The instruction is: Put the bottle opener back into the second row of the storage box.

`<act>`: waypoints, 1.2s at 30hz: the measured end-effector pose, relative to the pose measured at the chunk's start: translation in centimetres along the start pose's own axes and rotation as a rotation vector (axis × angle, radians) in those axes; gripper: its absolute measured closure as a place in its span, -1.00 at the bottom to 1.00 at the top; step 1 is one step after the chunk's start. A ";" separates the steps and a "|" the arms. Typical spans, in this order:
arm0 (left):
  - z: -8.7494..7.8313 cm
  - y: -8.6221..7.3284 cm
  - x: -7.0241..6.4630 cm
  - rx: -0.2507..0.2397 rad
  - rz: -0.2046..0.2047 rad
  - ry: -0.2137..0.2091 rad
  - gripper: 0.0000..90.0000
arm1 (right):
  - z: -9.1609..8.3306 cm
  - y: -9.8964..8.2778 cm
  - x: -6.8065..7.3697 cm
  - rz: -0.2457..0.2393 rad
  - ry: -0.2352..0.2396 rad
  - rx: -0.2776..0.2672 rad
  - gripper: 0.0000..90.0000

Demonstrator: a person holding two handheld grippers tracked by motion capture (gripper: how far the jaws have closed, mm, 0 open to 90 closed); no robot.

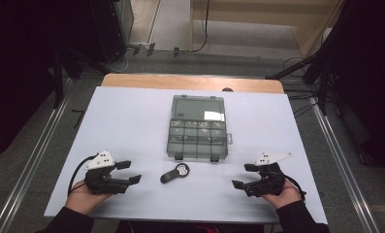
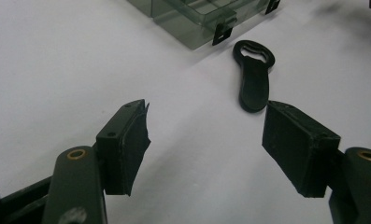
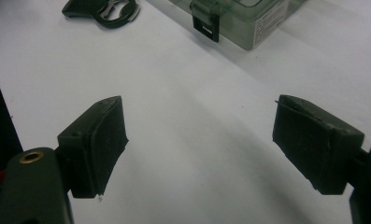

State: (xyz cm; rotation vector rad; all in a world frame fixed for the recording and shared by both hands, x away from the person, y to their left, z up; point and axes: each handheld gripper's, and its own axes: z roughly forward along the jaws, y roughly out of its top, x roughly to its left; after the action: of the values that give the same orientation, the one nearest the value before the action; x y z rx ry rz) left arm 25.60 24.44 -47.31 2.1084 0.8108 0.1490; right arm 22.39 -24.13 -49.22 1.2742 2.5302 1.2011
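We had the left gripper (image 1: 132, 172) resting at the near-left of the white table (image 1: 132, 111), jaws spread wide w/ nothing between them. In the left gripper view both pads (image 2: 131, 140) were clear of the surface's objects, and the black bottle opener (image 2: 254, 77) lay just ahead, handle toward us, ring end away.

The right gripper (image 1: 242, 175) sat at the near-right, jaws likewise wide apart and empty; its pads (image 3: 103, 135) framed bare tabletop.

The opener (image 1: 174, 173) lay flat btwn the two grippers, apart from both, just in front of the clear plastic box (image 1: 198, 127). The box sat mid-table, lid down, its black latches (image 3: 205, 23) facing us.
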 end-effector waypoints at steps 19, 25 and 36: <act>-0.3 0.0 0.0 0.013 -0.028 0.000 -0.30 | 0.2 0.4 0.3 -0.011 -0.001 0.029 -0.59; -0.4 0.1 0.0 0.001 -0.035 -0.011 -0.31 | 0.3 0.4 0.2 0.000 0.001 0.029 -0.57; -0.2 0.1 0.0 0.020 -0.018 0.002 -0.31 | 0.5 0.3 0.3 -0.007 0.008 0.033 -0.56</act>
State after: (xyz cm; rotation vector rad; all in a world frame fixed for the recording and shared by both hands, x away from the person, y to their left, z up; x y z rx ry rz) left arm 25.61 24.54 -47.11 2.1189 0.8352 0.1337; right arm 22.56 -23.49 -49.25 1.2690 2.5682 1.1707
